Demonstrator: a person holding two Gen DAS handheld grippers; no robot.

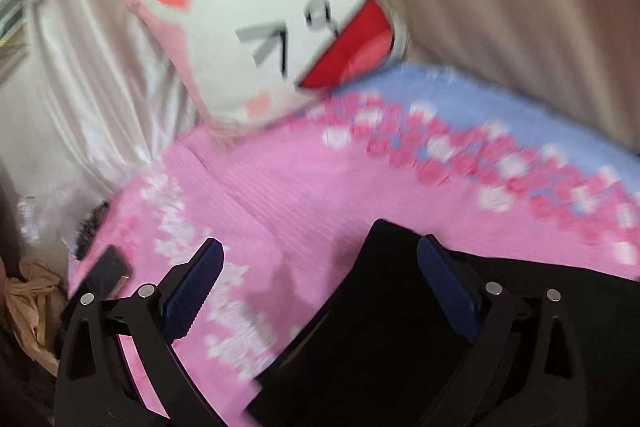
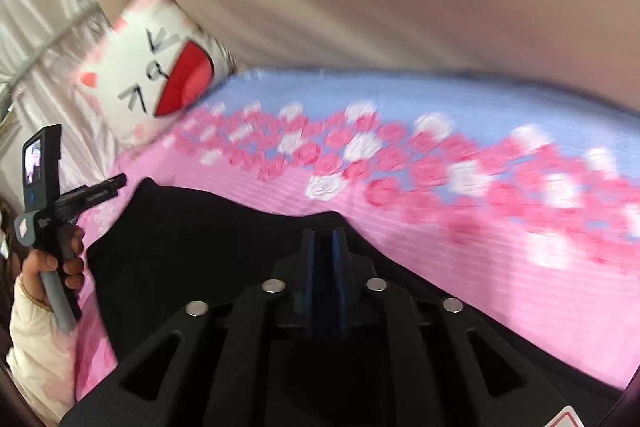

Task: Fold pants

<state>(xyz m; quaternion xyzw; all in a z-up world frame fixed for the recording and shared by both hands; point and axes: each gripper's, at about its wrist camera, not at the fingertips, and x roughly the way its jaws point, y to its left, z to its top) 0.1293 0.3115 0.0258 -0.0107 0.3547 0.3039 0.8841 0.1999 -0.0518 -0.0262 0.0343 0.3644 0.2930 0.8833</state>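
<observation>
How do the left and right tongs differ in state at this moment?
The left tongs are spread wide open with nothing between them; the right tongs are nearly closed. The left tongs straddle the edge of the black pants, half over pink bedding; the right tongs sit over the pants. Both have blue pads.

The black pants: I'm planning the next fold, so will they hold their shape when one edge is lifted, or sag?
Probably sag: the black pants lie limp and flat on the pink bedspread, following its surface. The right gripper looks pinched on an edge that peaks upward, suggesting soft, light cloth. Likely drags rather than slides, though blur hides texture.
</observation>
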